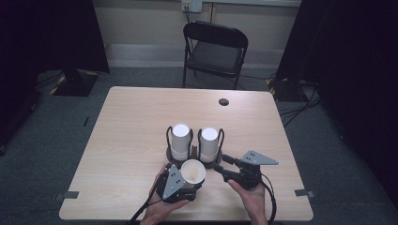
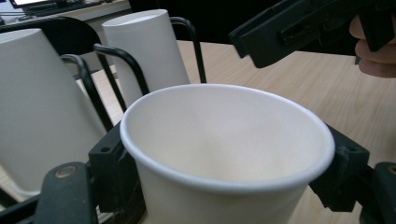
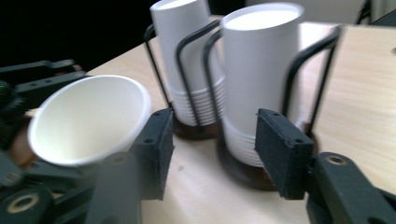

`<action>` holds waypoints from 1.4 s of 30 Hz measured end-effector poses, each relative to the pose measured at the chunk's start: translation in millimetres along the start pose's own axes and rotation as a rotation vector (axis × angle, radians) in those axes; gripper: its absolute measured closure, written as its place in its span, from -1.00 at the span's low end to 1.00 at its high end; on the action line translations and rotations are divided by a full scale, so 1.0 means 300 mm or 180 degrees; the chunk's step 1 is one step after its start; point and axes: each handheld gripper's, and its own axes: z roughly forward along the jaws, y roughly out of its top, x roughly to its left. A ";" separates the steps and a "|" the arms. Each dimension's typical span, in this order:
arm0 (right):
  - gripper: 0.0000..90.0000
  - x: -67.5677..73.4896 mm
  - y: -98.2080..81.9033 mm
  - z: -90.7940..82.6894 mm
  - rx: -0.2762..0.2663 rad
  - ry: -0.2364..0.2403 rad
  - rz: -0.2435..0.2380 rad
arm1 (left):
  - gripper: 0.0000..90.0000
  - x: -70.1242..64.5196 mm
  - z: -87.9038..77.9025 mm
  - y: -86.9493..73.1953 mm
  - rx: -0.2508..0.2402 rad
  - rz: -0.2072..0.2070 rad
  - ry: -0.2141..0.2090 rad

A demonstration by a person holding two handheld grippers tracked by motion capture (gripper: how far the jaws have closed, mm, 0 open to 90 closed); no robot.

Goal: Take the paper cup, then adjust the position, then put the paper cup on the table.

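The left gripper [image 1: 184, 185] sits at 6 o'clock on the table [image 1: 131, 122], near the front edge, held in the person's left hand [image 1: 159, 206]. Its jaws pinch a single white paper cup [image 1: 193, 171], mouth up and tilted slightly. In the left gripper view the two black pads [image 2: 109, 161] press against opposite sides of the cup [image 2: 224, 149] just below its rolled rim.

The right gripper [image 1: 224, 165] lies at about 5 o'clock from the table's centre, just beside the held cup, in the person's right hand [image 1: 251, 197]. Its jaws stand spread with nothing between the pads. In the right gripper view the gap between the pads [image 3: 152, 147] opens toward the base of the nearer cup stack [image 3: 259, 79].

Two stacks of inverted white cups stand at the table's centre, directly at 12 o'clock from the held cup. Each stack sits in its own black wire holder on a dark round base. The left stack [image 1: 180, 140] and the right stack [image 1: 209, 143] stand just beside each other, both upright. The held cup is apart from both stacks and close to their bases.

A black folding chair [image 1: 215, 51] stands beyond the table's far edge at 12 o'clock. A dark round hole [image 1: 224, 101] marks the tabletop at about 1 o'clock.
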 end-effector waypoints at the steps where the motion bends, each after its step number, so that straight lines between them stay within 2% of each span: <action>1: -0.02 -0.010 -0.015 -0.010 -0.0075 -0.0090 0.0016 | -0.51 0.006 -0.007 -0.001 -0.0009 -0.0027 0.0012; 3: -0.06 -0.019 -0.029 -0.017 -0.0143 -0.0181 0.0007 | -0.50 0.023 -0.029 -0.006 -0.0038 -0.0117 0.0050; 6: -0.09 -0.031 -0.045 -0.026 -0.0185 -0.0247 0.0052 | -0.50 0.035 -0.042 -0.009 -0.0040 -0.0146 0.0085; 9: -0.12 -0.049 -0.070 -0.037 -0.0239 -0.0391 0.0054 | -0.50 0.059 -0.065 -0.015 -0.0063 -0.0237 0.0145; 10: -0.13 -0.060 -0.085 -0.043 -0.0266 -0.0473 0.0073 | -0.50 0.081 -0.083 -0.019 -0.0085 -0.0294 0.0195; 13: -0.17 -0.071 -0.099 -0.048 -0.0311 -0.0550 0.0062 | -0.50 0.101 -0.100 -0.023 -0.0113 -0.0354 0.0261; 14: -0.22 -0.079 -0.111 -0.053 -0.0348 -0.0636 0.0082 | -0.50 0.122 -0.114 -0.027 -0.0123 -0.0401 0.0319; 16: -0.22 -0.084 -0.118 -0.056 -0.0359 -0.0666 0.0083 | -0.50 0.134 -0.122 -0.030 -0.0139 -0.0437 0.0331; 17: -0.26 -0.095 -0.130 -0.061 -0.0432 -0.0758 0.0097 | -0.50 0.156 -0.133 -0.034 -0.0146 -0.0477 0.0381; 19: -0.27 -0.100 -0.136 -0.063 -0.0456 -0.0790 0.0119 | -0.50 0.169 -0.140 -0.036 -0.0132 -0.0474 0.0427; 20: -0.33 -0.110 -0.148 -0.065 -0.0489 -0.0868 0.0148 | -0.50 0.177 -0.143 -0.037 -0.0132 -0.0486 0.0445; 22: -0.34 -0.115 -0.153 -0.065 -0.0503 -0.0905 0.0143 | -0.50 0.202 -0.154 -0.039 -0.0143 -0.0514 0.0508; 24: -0.42 -0.126 -0.171 -0.066 -0.0564 -0.1039 0.0157 | -0.50 0.221 -0.161 -0.040 -0.0153 -0.0540 0.0559; 25: -0.42 -0.126 -0.171 -0.066 -0.0564 -0.1039 0.0157 | -0.50 0.230 -0.165 -0.040 -0.0157 -0.0567 0.0600; 26: -0.46 -0.131 -0.183 -0.065 -0.0587 -0.1103 0.0167 | -0.50 0.250 -0.172 -0.039 -0.0164 -0.0594 0.0639; 29: -0.56 -0.137 -0.197 -0.061 -0.0629 -0.1124 0.0133 | -0.50 0.279 -0.177 -0.039 -0.0179 -0.0633 0.0725; 31: -0.57 -0.139 -0.201 -0.057 -0.0618 -0.1161 0.0140 | -0.50 0.286 -0.177 -0.040 -0.0180 -0.0645 0.0754; 36: -0.57 -0.155 -0.219 -0.041 -0.0609 -0.1299 0.0209 | -0.50 0.342 -0.164 -0.043 -0.0171 -0.0720 0.0850; 42: -0.57 -0.154 -0.218 -0.037 -0.0635 -0.1341 0.0138 | -0.50 0.380 -0.163 -0.028 -0.0202 -0.0757 0.0946</action>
